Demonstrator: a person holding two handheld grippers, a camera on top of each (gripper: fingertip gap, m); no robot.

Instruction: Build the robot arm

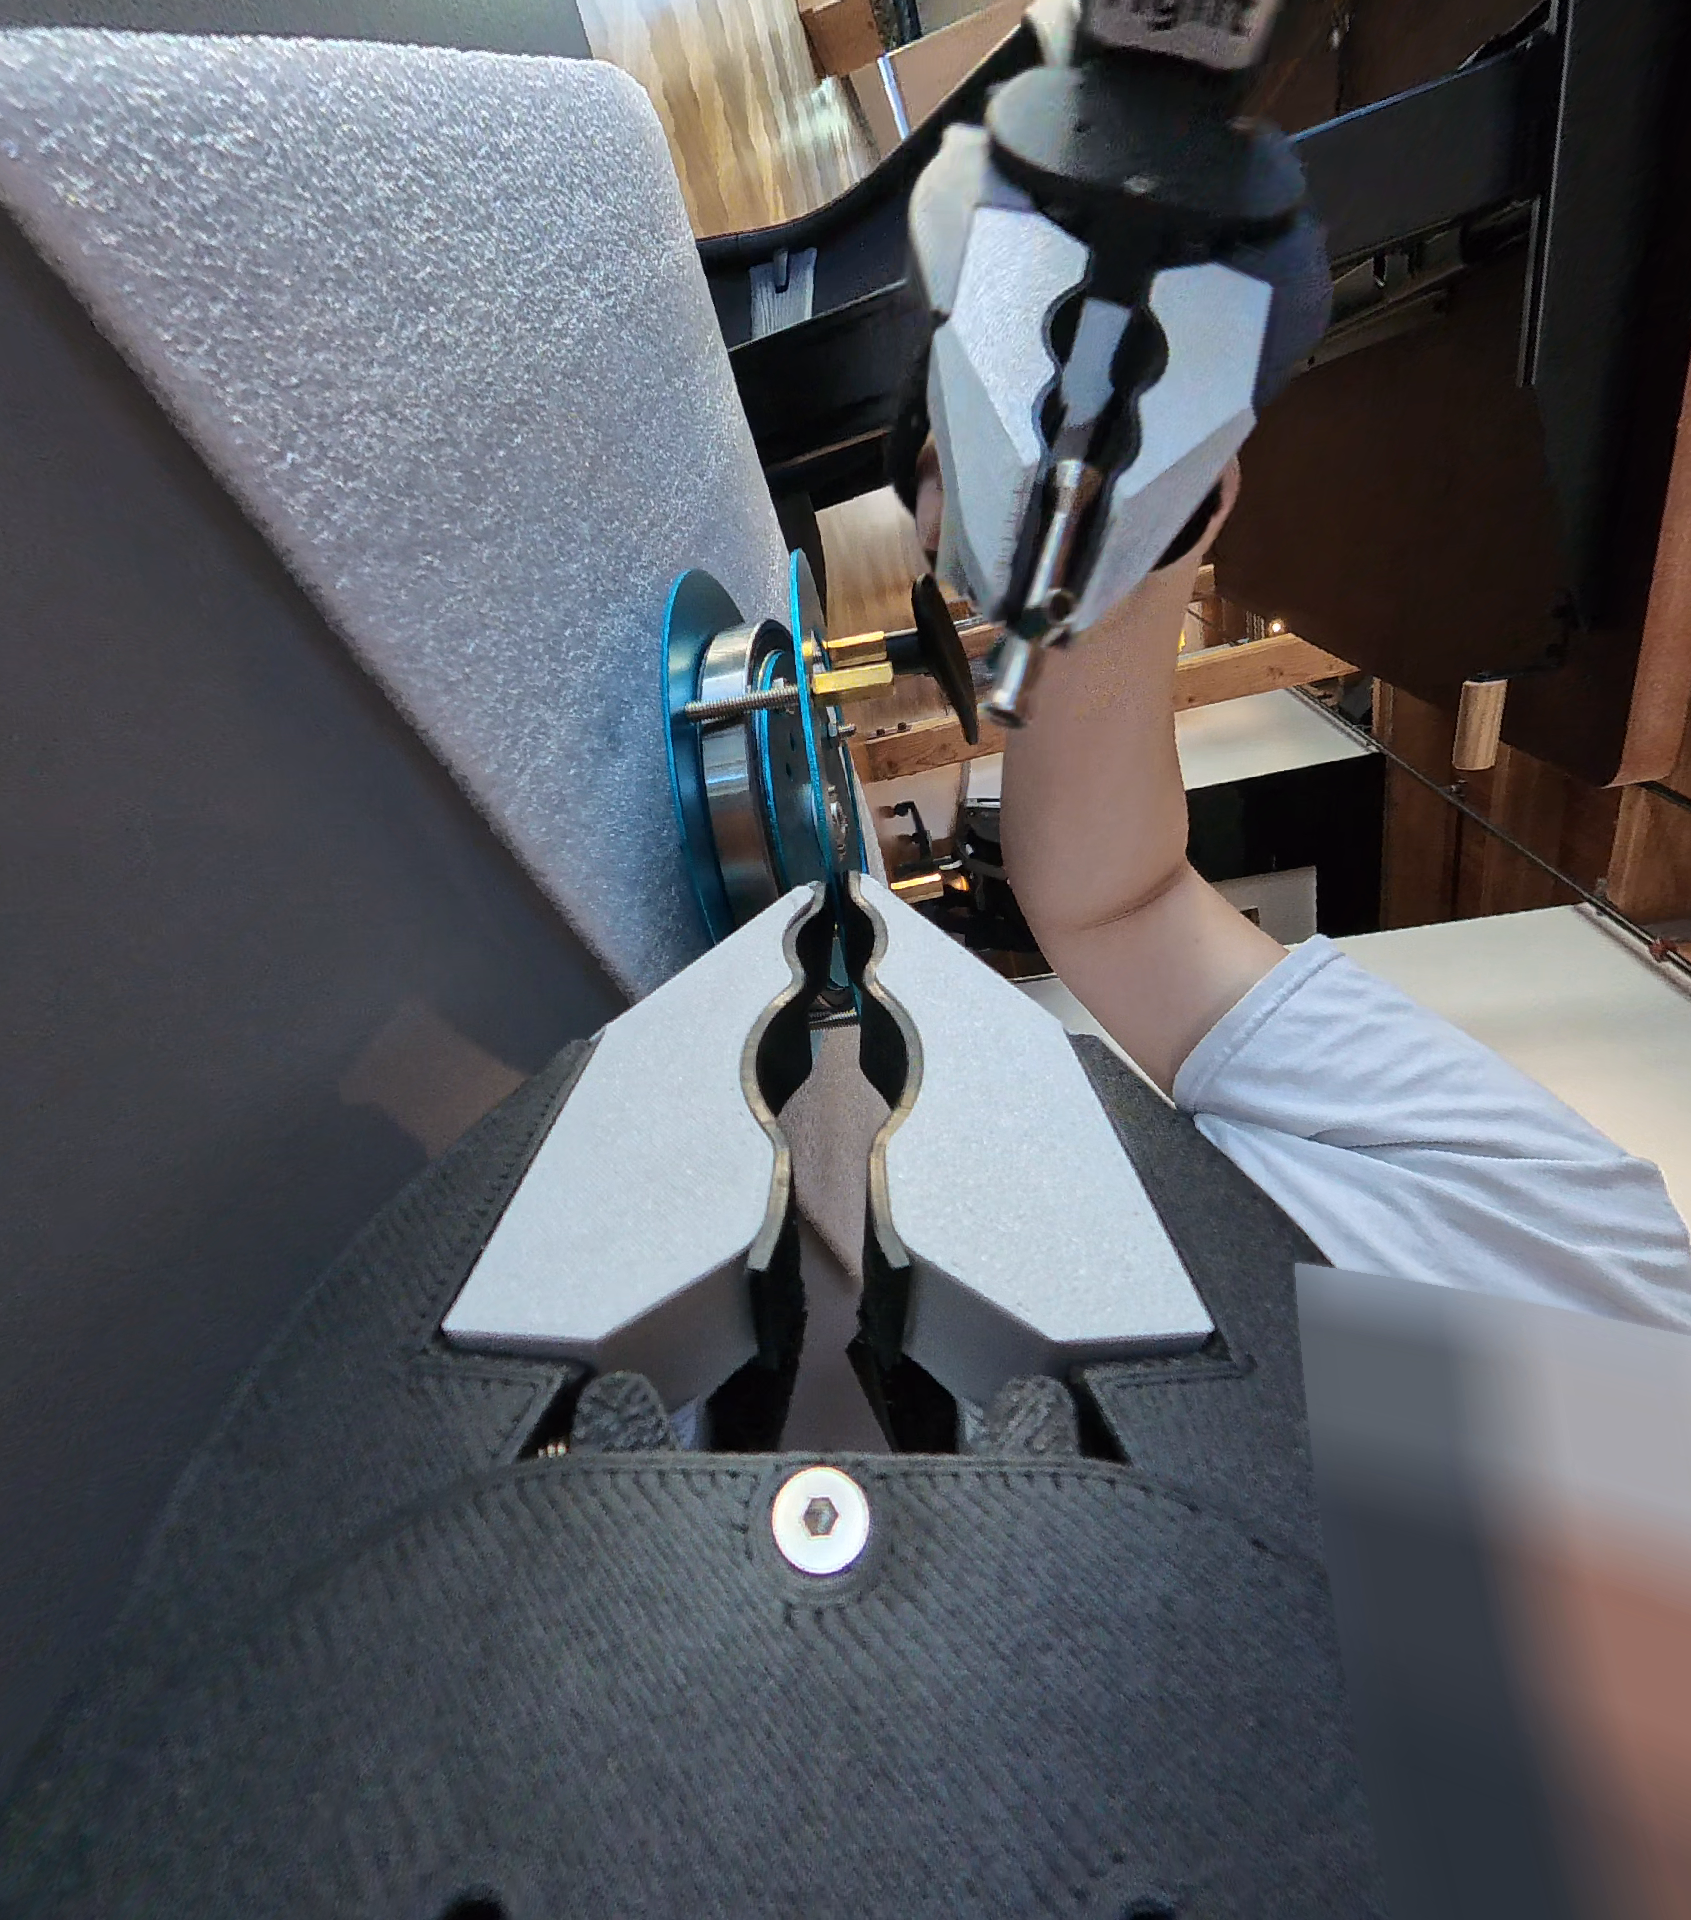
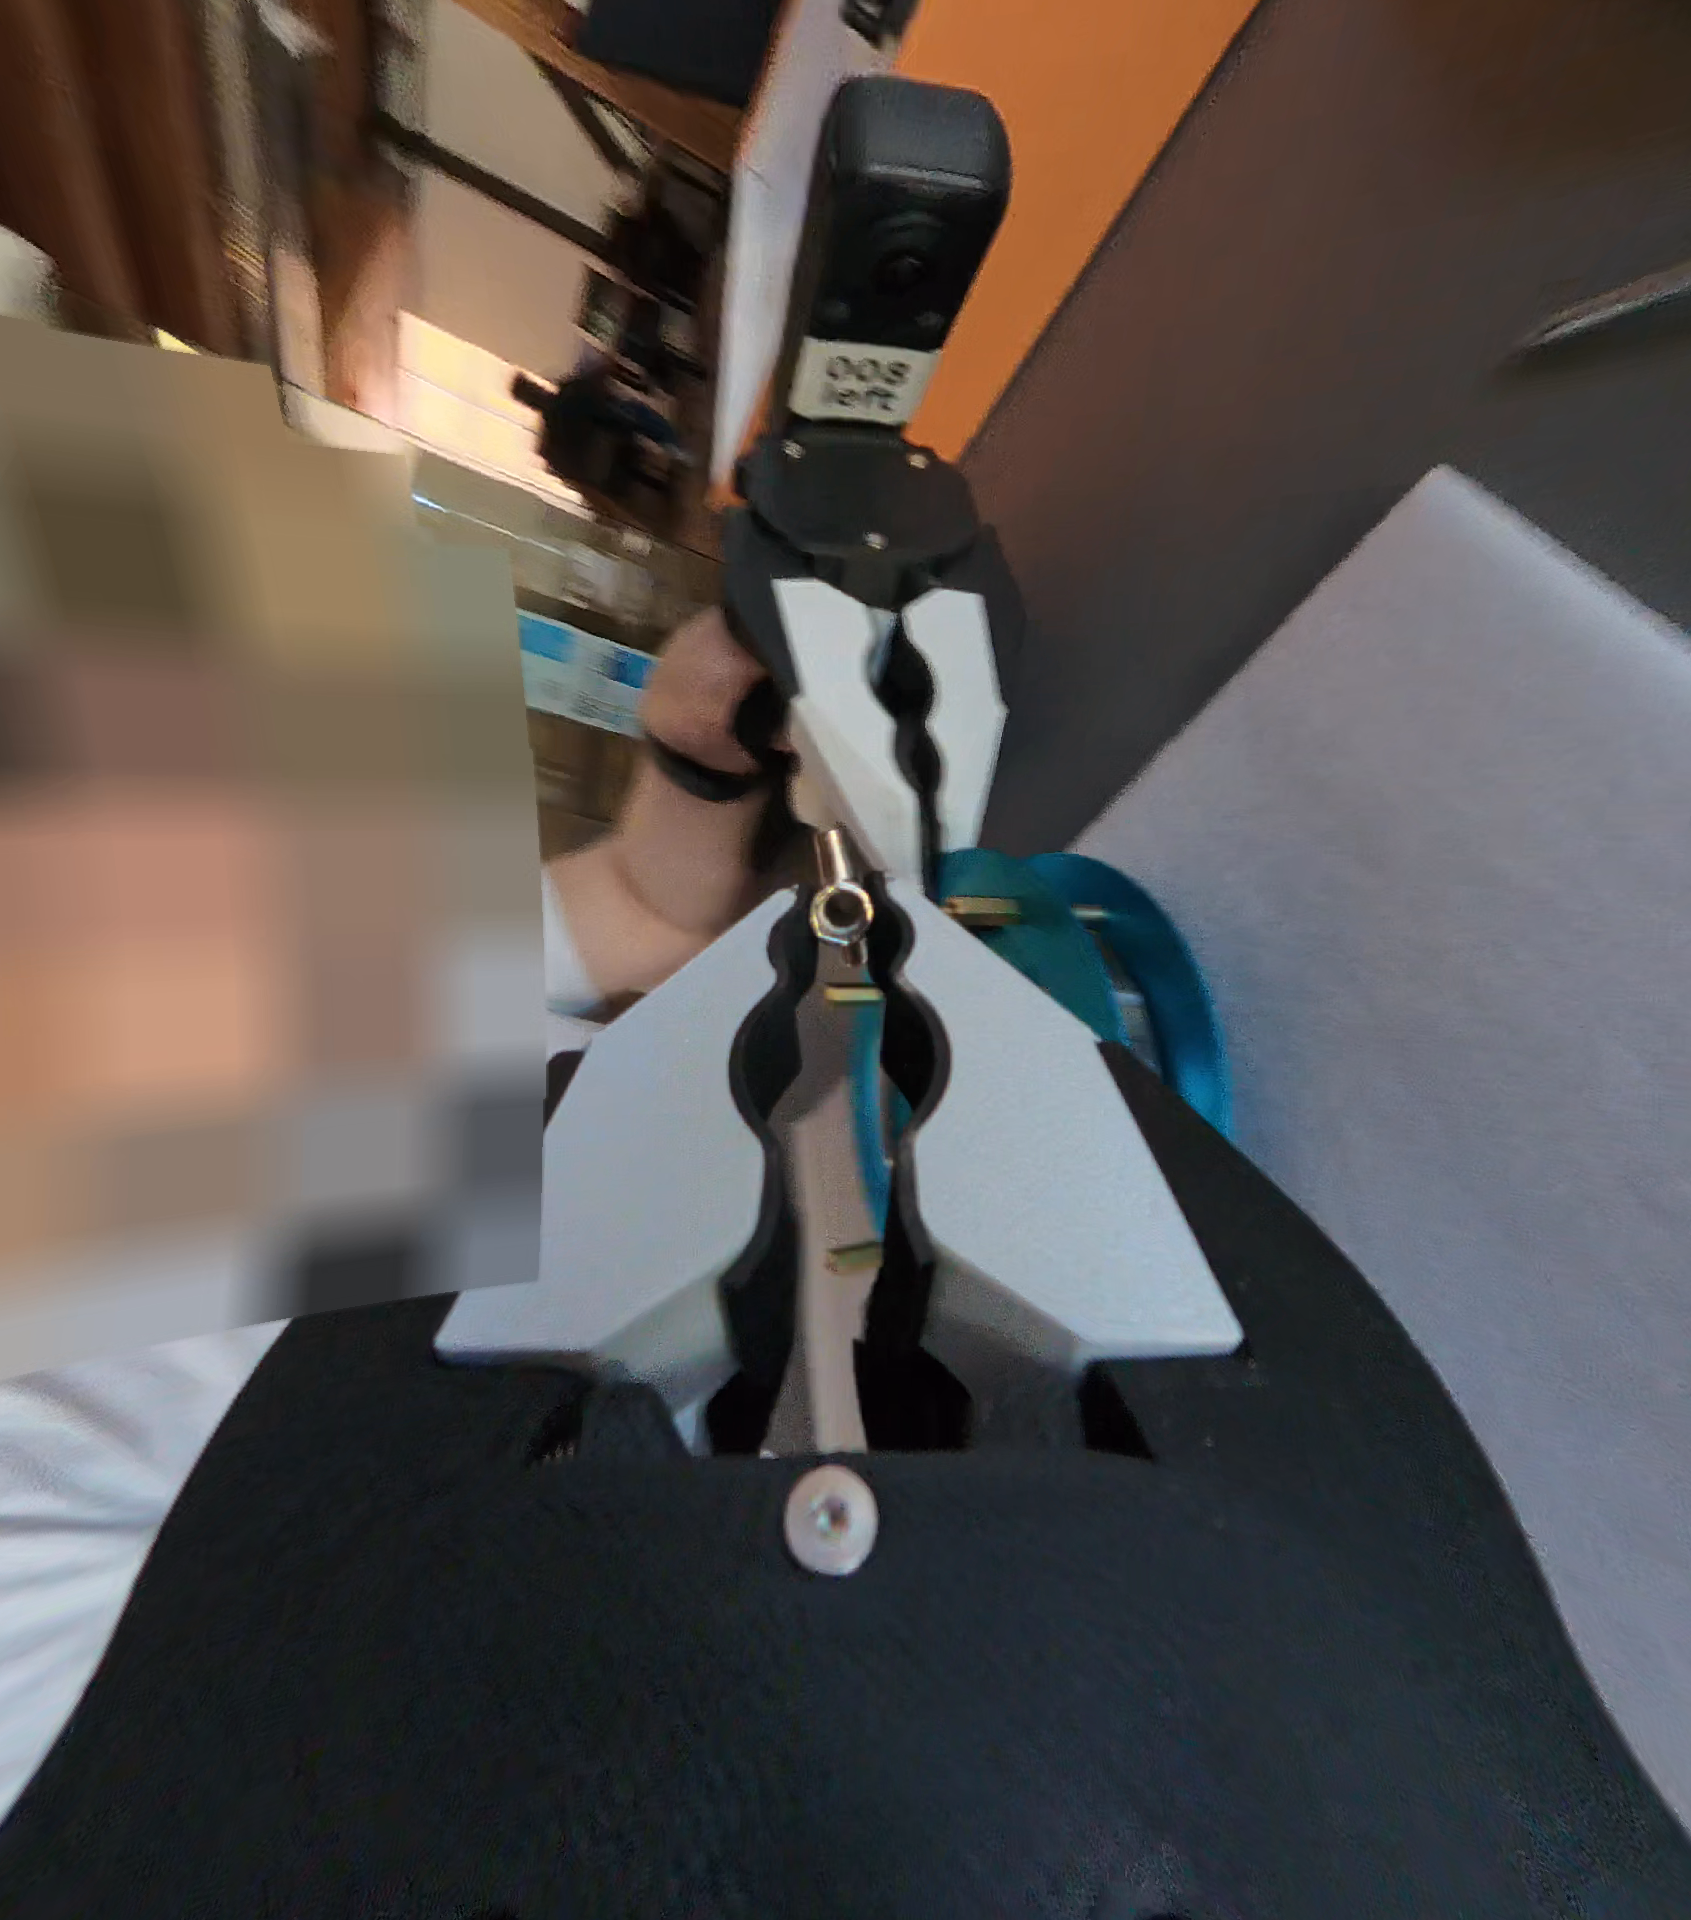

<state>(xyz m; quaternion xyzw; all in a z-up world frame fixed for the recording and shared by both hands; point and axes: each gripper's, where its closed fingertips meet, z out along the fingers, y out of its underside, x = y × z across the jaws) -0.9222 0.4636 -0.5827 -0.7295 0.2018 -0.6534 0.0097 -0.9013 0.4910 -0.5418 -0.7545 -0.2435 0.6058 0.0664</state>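
My left gripper (image 1: 836,894) pinched tight on rim of blue disc assembly (image 1: 768,748), bracing it on edge against white foam sheet (image 1: 384,416) on dark tabletop (image 1: 93,831). Right gripper (image 1: 1049,613) clamped on small metal nut driver (image 1: 1038,613), tip hovering just beside brass standoffs (image 1: 851,681), lined up with them I guess.

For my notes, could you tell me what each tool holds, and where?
Left tool grips the blue disc assembly by its rim; right tool clamps a metal driver along its shaft.
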